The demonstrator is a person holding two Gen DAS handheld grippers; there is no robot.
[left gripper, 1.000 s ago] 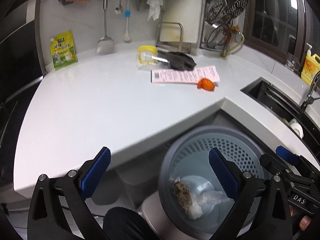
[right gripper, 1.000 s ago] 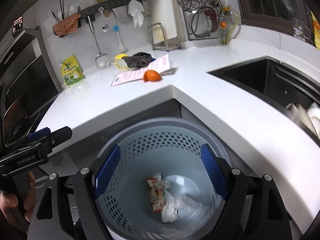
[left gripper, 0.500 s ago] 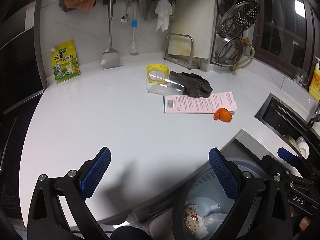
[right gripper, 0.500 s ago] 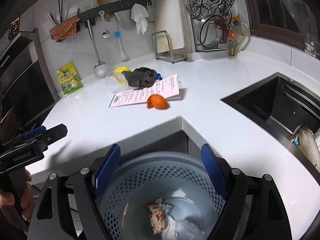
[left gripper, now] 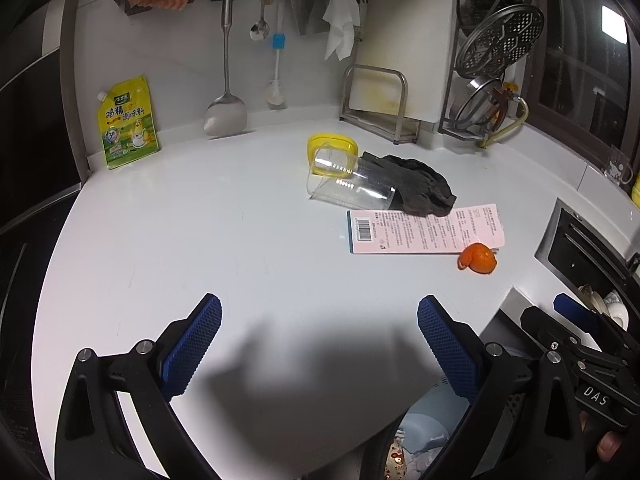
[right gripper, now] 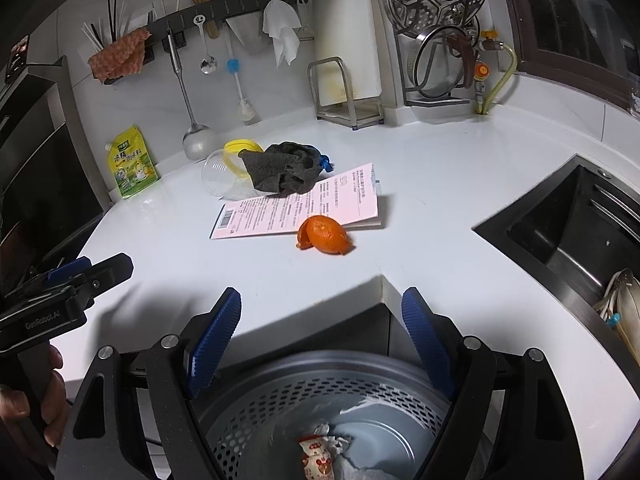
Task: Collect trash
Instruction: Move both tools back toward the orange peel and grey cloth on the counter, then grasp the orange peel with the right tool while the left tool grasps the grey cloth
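An orange peel [right gripper: 325, 236] lies on the white counter [right gripper: 432, 184] near its inner corner, in front of a pink printed sheet [right gripper: 296, 208]. Behind them a clear plastic cup [right gripper: 218, 176] lies on its side beside a yellow lid [right gripper: 239, 145] and a dark grey cloth [right gripper: 282, 168]. Below the counter edge stands a grey perforated bin [right gripper: 320, 396] holding a snack wrapper [right gripper: 318, 454] and crumpled plastic. My right gripper [right gripper: 321, 316] hangs open and empty over the bin's far rim. My left gripper [left gripper: 319, 326] is open and empty above the counter's front, well short of the peel [left gripper: 478, 258].
A yellow seasoning pouch [left gripper: 126, 122] leans on the back wall under hanging utensils [left gripper: 226, 80]. A cutting board rack [left gripper: 378, 96] and a pot lid rack [left gripper: 496, 60] stand at the back right. A black sink [right gripper: 568, 232] with dishes lies to the right.
Both grippers have moved forward from over the bin toward the counter; the bin has slid to the bottom of each view and the peel and sheet look nearer. Jaws are unchanged.
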